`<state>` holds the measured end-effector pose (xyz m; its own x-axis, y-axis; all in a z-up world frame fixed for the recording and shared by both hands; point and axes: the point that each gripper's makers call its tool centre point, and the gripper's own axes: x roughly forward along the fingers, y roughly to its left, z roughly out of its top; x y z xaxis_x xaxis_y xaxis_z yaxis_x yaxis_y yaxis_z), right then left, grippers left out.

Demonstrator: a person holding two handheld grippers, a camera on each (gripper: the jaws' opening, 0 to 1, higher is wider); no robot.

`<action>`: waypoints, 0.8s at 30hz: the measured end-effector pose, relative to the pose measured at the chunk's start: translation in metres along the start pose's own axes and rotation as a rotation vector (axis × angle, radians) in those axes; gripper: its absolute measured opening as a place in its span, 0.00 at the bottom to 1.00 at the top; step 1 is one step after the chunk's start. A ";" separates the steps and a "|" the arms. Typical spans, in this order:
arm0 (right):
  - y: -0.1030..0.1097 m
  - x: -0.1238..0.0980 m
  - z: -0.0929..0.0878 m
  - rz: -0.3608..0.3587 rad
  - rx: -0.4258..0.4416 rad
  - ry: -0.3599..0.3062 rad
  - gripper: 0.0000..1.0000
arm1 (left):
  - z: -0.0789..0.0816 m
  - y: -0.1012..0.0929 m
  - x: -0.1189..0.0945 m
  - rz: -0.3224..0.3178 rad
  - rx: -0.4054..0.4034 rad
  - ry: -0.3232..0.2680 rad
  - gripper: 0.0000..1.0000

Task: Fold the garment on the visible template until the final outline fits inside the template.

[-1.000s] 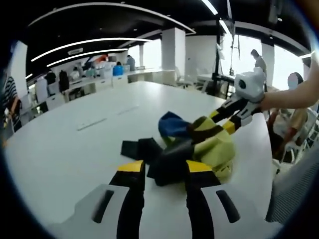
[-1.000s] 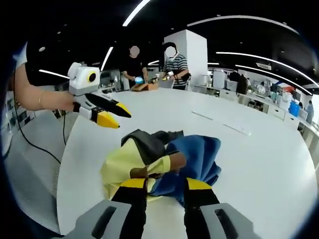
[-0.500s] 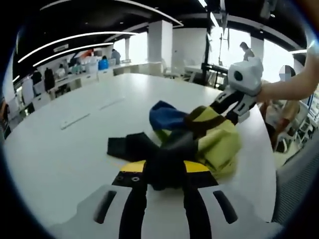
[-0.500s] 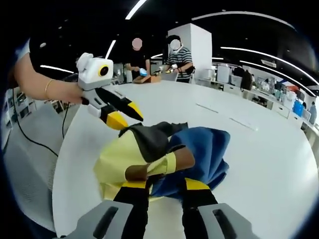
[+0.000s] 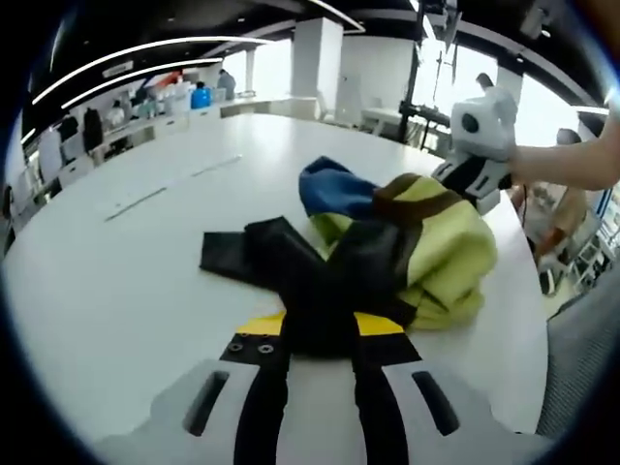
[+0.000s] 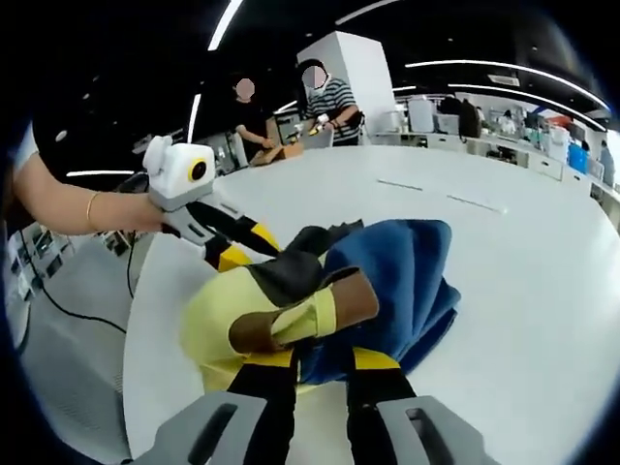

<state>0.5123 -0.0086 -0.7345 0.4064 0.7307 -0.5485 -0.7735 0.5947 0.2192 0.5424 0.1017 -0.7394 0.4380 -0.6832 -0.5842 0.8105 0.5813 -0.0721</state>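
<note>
Garment (image 5: 387, 252) is lying bunched on the white table (image 5: 126, 262), yellow, blue and black folds heaped together. Left gripper (image 5: 320, 334) is reaching low and level over the table, its jaws pinching a black fold near their yellow tips. Right gripper (image 6: 325, 363) is clamping the blue and yellow cloth between narrow jaws, a brown-edged strap (image 6: 300, 315) draping just above them. A bare forearm with a bracelet (image 6: 89, 205) is stretching in behind the left gripper
</note>
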 end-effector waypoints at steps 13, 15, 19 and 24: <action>0.002 -0.001 0.002 -0.004 -0.022 -0.008 0.03 | -0.002 0.002 0.002 0.000 -0.086 0.005 0.13; 0.001 -0.002 0.003 -0.008 -0.014 -0.013 0.02 | -0.002 0.002 0.001 0.019 -0.079 0.019 0.06; 0.002 -0.004 0.003 -0.016 0.005 -0.028 0.01 | -0.002 0.006 -0.004 0.074 -0.109 0.028 0.01; 0.003 -0.013 0.008 -0.033 0.025 -0.052 0.00 | 0.010 0.007 -0.017 0.117 -0.099 -0.023 0.00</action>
<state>0.5082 -0.0138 -0.7200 0.4573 0.7265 -0.5129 -0.7469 0.6268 0.2219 0.5445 0.1124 -0.7219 0.5370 -0.6173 -0.5750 0.7114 0.6977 -0.0847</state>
